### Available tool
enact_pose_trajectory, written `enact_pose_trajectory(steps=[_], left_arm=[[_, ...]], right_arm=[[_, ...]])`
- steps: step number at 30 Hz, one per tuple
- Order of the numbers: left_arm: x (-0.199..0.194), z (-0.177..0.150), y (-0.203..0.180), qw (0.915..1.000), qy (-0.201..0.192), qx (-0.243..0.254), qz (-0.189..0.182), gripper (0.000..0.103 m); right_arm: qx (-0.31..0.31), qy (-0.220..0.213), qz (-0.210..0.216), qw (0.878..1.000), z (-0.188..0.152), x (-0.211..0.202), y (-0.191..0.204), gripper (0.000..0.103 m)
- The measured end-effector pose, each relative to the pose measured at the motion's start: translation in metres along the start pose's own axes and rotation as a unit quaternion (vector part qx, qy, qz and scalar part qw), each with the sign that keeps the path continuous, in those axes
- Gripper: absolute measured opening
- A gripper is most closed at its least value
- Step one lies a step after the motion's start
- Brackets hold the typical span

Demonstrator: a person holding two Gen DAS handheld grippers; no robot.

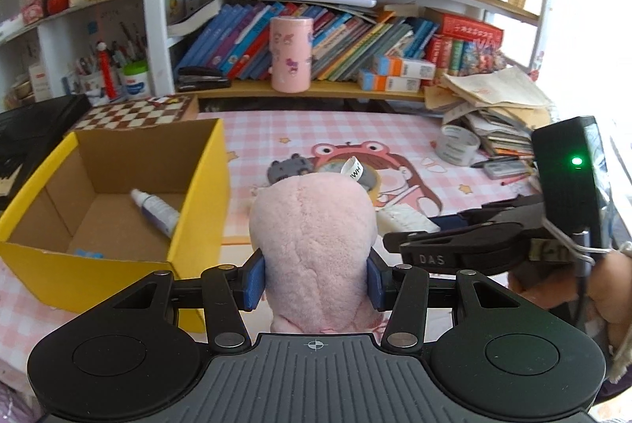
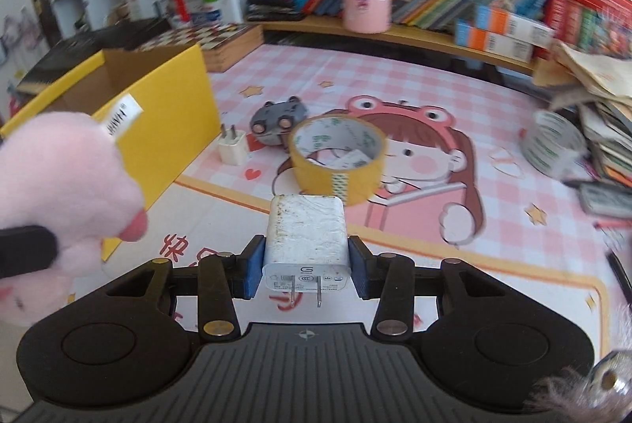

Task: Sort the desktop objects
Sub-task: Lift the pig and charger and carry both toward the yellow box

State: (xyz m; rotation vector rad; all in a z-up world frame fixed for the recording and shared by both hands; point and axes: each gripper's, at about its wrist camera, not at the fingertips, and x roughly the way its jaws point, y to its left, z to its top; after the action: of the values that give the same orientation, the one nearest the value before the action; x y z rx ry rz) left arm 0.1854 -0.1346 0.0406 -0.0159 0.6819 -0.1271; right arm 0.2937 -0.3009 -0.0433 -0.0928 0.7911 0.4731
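Left hand-held gripper [image 1: 316, 275] clamps the pink plush toy [image 1: 314, 237] beside the yellow box [image 1: 197, 225]; right hand-held gripper [image 2: 306, 267] clamps the white charger [image 2: 306, 237].

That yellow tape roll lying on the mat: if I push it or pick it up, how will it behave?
The yellow tape roll lies flat on its side, so a push would probably slide it, not roll it. It looks like a stiff ring, likely light. Its glossy outer face may slip, so gripping across the wall seems safer.

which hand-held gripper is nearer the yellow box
Left. The left hand-held gripper, shut on the pink plush toy, is right beside the yellow box. The right hand-held gripper, holding a white charger, is further out over the mat.
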Motion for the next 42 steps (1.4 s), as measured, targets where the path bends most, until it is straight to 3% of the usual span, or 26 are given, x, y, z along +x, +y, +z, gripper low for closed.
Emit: enact_pose_trajectory(steps=[12, 25, 29, 42], left_arm=[[-0.021, -0.007, 0.018, 0.997, -0.022, 0.031, -0.068, 0.049], [-0.058, -0.034, 0.069, 0.9906, -0.026, 0.052, -0.124, 0.049], [-0.074, -0.046, 0.092, 0.9903, -0.023, 0.047, -0.129, 0.049], [-0.116, -0.093, 0.157, 0.994, -0.003, 0.022, -0.107, 0.049]], right_arm=[[0.063, -0.028, -0.046, 0.997, -0.021, -0.062, 0.017, 0.041], [0.102, -0.042, -0.091, 0.99, -0.05, -0.101, 0.094, 0.041], [0.118, -0.035, -0.104, 0.987, -0.061, -0.106, 0.122, 0.041], [0.098, -0.021, -0.083, 0.991, -0.096, -0.116, 0.226, 0.041]])
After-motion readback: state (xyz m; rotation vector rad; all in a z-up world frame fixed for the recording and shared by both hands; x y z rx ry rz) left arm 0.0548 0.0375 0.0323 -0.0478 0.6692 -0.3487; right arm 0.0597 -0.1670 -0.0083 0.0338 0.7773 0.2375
